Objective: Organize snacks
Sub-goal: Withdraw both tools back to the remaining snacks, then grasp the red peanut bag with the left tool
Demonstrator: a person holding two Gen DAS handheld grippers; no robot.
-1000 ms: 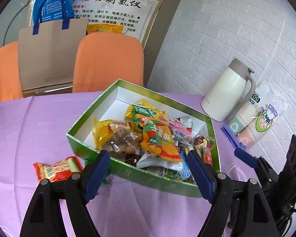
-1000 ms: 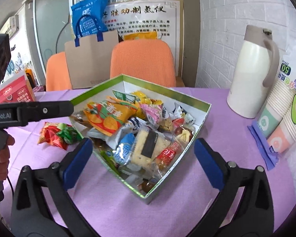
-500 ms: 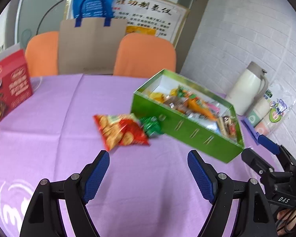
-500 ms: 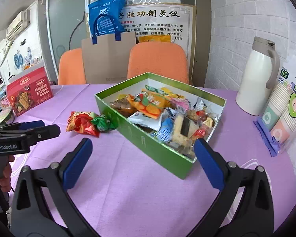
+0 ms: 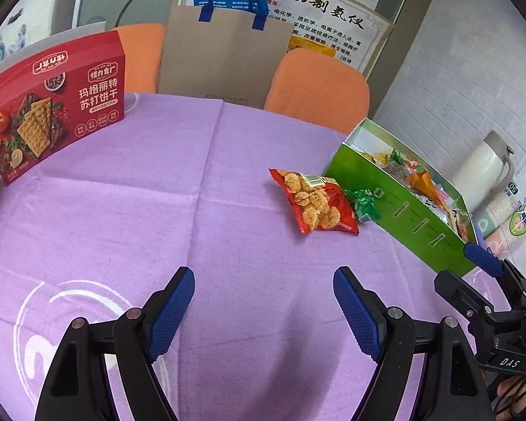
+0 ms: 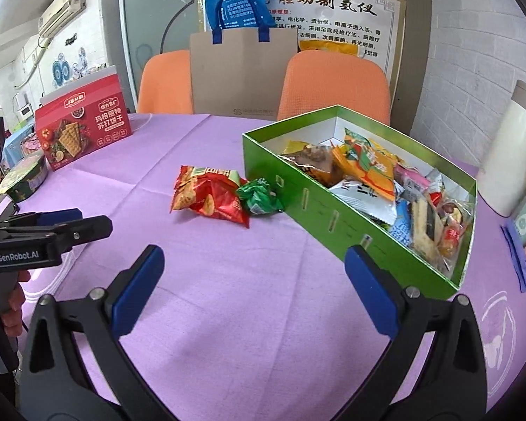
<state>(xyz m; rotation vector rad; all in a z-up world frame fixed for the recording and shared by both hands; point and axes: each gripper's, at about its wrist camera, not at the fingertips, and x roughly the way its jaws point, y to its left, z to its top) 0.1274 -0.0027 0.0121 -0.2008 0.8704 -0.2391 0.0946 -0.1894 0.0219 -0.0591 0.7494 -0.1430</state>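
Observation:
A green box [image 6: 319, 207] full of several wrapped snacks [image 6: 368, 172] sits on the purple tablecloth; it also shows in the left wrist view [image 5: 413, 217]. A red snack bag [image 6: 210, 196] and a small green packet [image 6: 259, 196] lie on the cloth against the box's left side; both show in the left wrist view, the bag [image 5: 315, 200] and the packet [image 5: 363, 203]. My left gripper [image 5: 264, 310] is open and empty, low over the cloth, short of the bag. My right gripper [image 6: 254, 291] is open and empty, near the box's front corner.
A red cracker box [image 5: 52, 105] stands at the far left. A round tin [image 6: 24, 179] sits by the left edge. A white thermos [image 6: 508, 161] and a sleeve of paper cups [image 5: 508, 214] stand right of the box. Two orange chairs and a paper bag [image 6: 242, 73] are behind the table.
Both grippers have pulled back and away from the green box. The left wrist view has swung left, bringing the red cracker box into sight. The snacks have not moved.

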